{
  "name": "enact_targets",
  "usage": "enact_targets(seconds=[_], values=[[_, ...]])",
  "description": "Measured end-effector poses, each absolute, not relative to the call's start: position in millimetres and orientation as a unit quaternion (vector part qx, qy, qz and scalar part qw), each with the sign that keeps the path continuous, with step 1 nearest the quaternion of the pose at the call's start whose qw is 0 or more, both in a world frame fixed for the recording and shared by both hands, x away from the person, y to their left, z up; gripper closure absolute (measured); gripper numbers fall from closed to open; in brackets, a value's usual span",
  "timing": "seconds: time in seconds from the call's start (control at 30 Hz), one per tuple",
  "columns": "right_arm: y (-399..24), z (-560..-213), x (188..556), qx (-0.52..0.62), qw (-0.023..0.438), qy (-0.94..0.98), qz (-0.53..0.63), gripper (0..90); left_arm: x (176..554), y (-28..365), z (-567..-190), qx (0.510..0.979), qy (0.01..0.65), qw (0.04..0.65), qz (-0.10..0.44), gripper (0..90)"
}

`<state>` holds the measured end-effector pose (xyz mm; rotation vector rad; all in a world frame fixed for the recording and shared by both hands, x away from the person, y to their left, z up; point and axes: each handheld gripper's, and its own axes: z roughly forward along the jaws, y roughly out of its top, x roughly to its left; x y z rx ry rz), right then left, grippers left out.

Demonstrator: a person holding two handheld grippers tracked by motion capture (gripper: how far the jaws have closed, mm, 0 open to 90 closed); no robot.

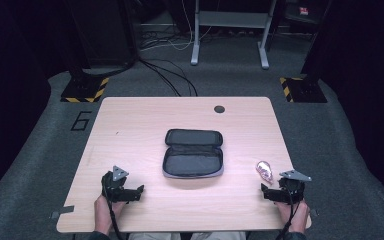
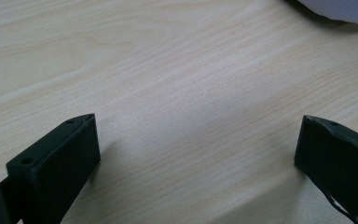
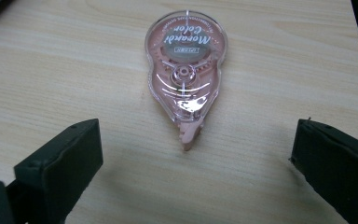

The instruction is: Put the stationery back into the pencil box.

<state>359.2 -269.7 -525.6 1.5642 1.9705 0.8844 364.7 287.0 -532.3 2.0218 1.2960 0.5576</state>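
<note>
A black zip case (image 1: 193,153) lies unzipped and flat at the middle of the wooden table (image 1: 130,125); its grey edge (image 2: 340,9) shows at the top right of the left gripper view. A pink see-through correction-tape dispenser (image 1: 264,170) (image 3: 185,70) lies flat near the right edge, its tip pointing at my right gripper (image 1: 270,192) (image 3: 193,158). That gripper is open just short of it, with nothing between its jaws. My left gripper (image 1: 132,192) (image 2: 198,149) rests open over bare wood at the front left.
A round dark cable hole (image 1: 219,109) sits near the table's far edge. Beyond the table lie grey carpet, loose cables (image 1: 172,75), a desk frame (image 1: 230,30) and two stand feet with yellow-black tape (image 1: 85,89).
</note>
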Motion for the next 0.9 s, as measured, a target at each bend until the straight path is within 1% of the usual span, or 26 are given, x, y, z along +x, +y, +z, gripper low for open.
enact_targets(seconds=[0.17,0.37,0.47,0.5,0.7,0.73,0.8,0.83,0.9], values=[[-265,-518,360,0.567,0.228,0.721,0.328,0.0,365,287,-532,0.772,0.498,0.331,0.215,0.0],[-257,-506,371,0.554,0.241,0.723,0.337,1.1,365,286,-532,0.771,0.500,0.330,0.217,0.1],[-254,-503,378,0.550,0.246,0.727,0.329,6.3,365,286,-532,0.771,0.500,0.330,0.217,0.1],[-253,-504,381,0.550,0.249,0.728,0.326,9.7,365,286,-532,0.771,0.500,0.330,0.217,0.1],[-253,-515,396,0.560,0.236,0.732,0.308,22.8,365,286,-532,0.773,0.499,0.328,0.215,0.3],[-252,-516,397,0.562,0.233,0.733,0.304,23.5,365,286,-532,0.773,0.499,0.328,0.215,0.3],[-251,-517,400,0.561,0.235,0.735,0.299,27.9,365,286,-532,0.773,0.498,0.329,0.215,0.3],[-250,-518,401,0.564,0.236,0.734,0.295,27.7,365,286,-532,0.774,0.497,0.329,0.215,0.3],[-250,-518,402,0.566,0.236,0.732,0.297,30.9,365,286,-532,0.774,0.498,0.329,0.214,0.3]])
